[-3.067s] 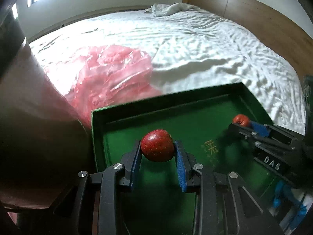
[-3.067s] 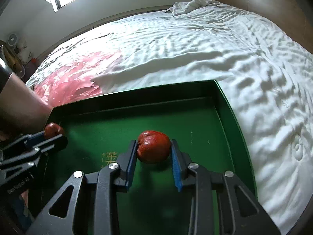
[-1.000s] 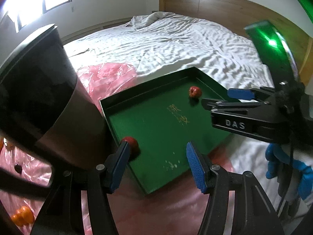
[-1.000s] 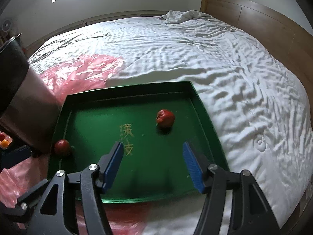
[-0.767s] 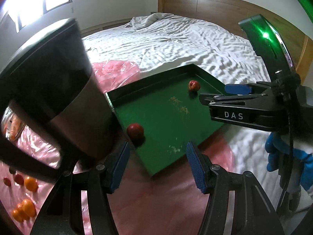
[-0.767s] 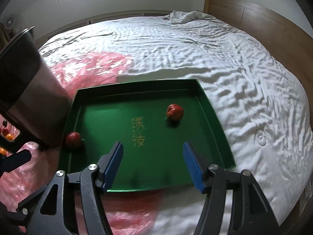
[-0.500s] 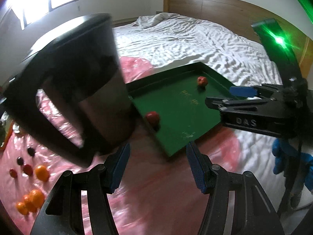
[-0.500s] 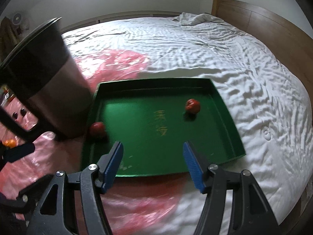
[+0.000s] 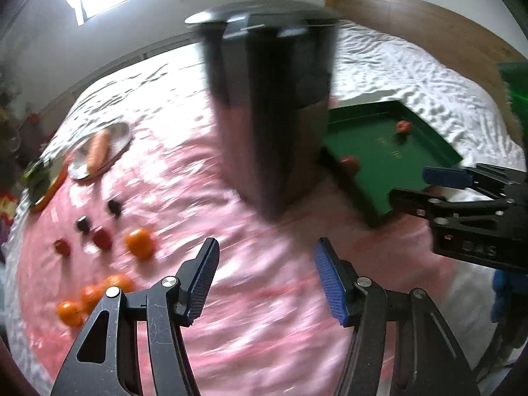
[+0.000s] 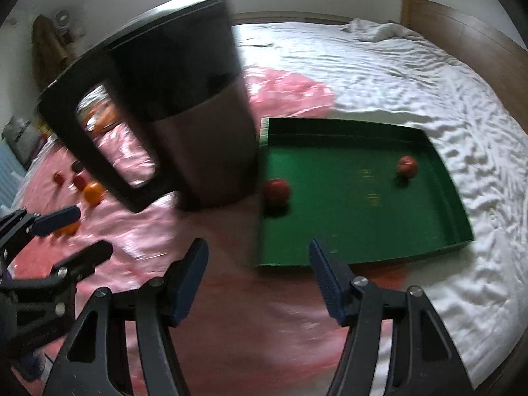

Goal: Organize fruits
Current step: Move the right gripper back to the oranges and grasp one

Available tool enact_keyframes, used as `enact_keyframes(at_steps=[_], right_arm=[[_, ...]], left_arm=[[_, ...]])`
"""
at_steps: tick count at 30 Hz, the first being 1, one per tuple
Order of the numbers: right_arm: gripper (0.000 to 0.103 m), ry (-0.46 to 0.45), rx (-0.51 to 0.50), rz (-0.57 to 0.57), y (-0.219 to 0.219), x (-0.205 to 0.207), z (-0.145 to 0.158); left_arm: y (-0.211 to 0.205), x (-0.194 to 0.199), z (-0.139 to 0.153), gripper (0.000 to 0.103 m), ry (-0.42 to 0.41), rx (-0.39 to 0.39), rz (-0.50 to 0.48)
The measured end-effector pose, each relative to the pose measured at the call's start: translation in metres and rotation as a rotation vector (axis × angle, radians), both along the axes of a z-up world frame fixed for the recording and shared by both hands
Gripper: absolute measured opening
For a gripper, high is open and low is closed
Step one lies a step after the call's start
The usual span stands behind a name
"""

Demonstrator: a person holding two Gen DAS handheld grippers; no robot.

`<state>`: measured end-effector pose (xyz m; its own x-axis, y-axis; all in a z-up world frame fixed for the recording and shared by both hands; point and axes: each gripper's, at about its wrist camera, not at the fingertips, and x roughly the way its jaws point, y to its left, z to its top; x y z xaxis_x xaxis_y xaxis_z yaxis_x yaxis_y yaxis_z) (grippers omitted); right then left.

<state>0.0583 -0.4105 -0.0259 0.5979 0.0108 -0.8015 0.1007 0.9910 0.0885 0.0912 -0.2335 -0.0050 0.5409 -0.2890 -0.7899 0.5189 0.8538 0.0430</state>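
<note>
A green tray (image 10: 363,231) lies on the bed with two red fruits in it: one (image 10: 276,189) by its left wall, one (image 10: 407,165) near the right. The left wrist view shows the same tray (image 9: 373,171) and both fruits (image 9: 350,162) (image 9: 403,126). Several orange fruits (image 9: 139,243) and small dark red fruits (image 9: 101,238) lie loose on the pink plastic sheet (image 9: 264,297) at the left. My left gripper (image 9: 265,277) is open and empty above the pink sheet. My right gripper (image 10: 257,275) is open and empty in front of the tray's near edge.
A tall dark jug (image 10: 184,105) with a handle stands between the tray and the loose fruits. A metal plate (image 9: 115,145) with a carrot (image 9: 97,147) on it lies at the far left. White bedding (image 10: 429,92) and a wooden headboard (image 9: 429,36) lie beyond.
Both grippers have swung left, away from the tray. The jug has come to the middle of both views and the loose fruits on the pink sheet have come into sight. Both stay open.
</note>
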Motion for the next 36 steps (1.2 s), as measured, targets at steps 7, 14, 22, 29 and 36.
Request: enact_keyframes(at_steps=[7,14,22,29,36], right_arm=[[0.103,0.016,0.042,0.131,0.067,0.007,-0.002],[0.103,0.019,0.077,0.253,0.129,0.028,-0.005],[0.103,0.026,0.097,0.396,0.200,0.050,-0.018],[0.103,0.038,0.101,0.476,0.244,0.073,-0.031],[0.093,0.079,0.066,0.529,0.269,0.090,-0.048]], left_arm=[[0.076,0.011,-0.006,0.054,0.030,0.021,0.152],[0.153,0.021,-0.015,0.054,0.049,0.043,0.292],[0.237,0.040,-0.035,0.054,0.096,0.036,0.474],[0.265,0.059,-0.057,0.054,0.151,-0.004,0.532],[0.273,0.069,-0.074,0.054,0.180,-0.018,0.543]])
